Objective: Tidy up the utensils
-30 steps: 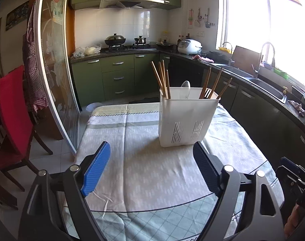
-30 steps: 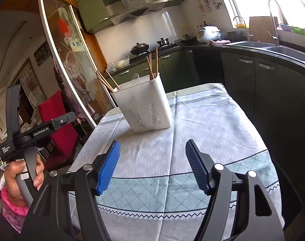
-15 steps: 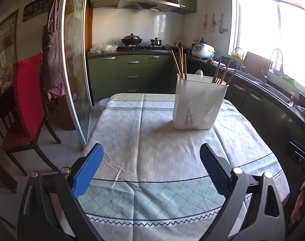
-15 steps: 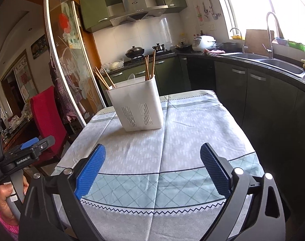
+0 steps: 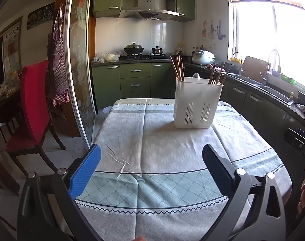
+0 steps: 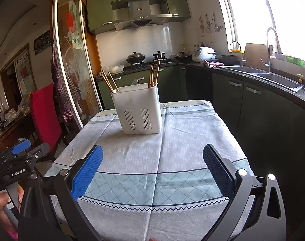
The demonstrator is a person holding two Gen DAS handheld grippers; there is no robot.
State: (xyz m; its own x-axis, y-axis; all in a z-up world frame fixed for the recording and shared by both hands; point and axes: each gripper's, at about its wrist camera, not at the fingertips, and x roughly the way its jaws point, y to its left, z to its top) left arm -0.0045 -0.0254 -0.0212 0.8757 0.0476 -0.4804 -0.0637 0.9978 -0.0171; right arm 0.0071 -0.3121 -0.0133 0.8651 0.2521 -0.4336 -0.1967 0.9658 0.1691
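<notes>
While both hover above the near edge of the cloth-covered desk (image 5: 152,146), the left tool (image 5: 151,161) and right tool (image 6: 152,162) stand spread wide apart, blue pads bare, gripping and touching nothing. Well beyond them, the white utensil holder (image 5: 196,104) stands upright on the desk, chopsticks (image 5: 177,67) leaning out of its end compartments.
</notes>
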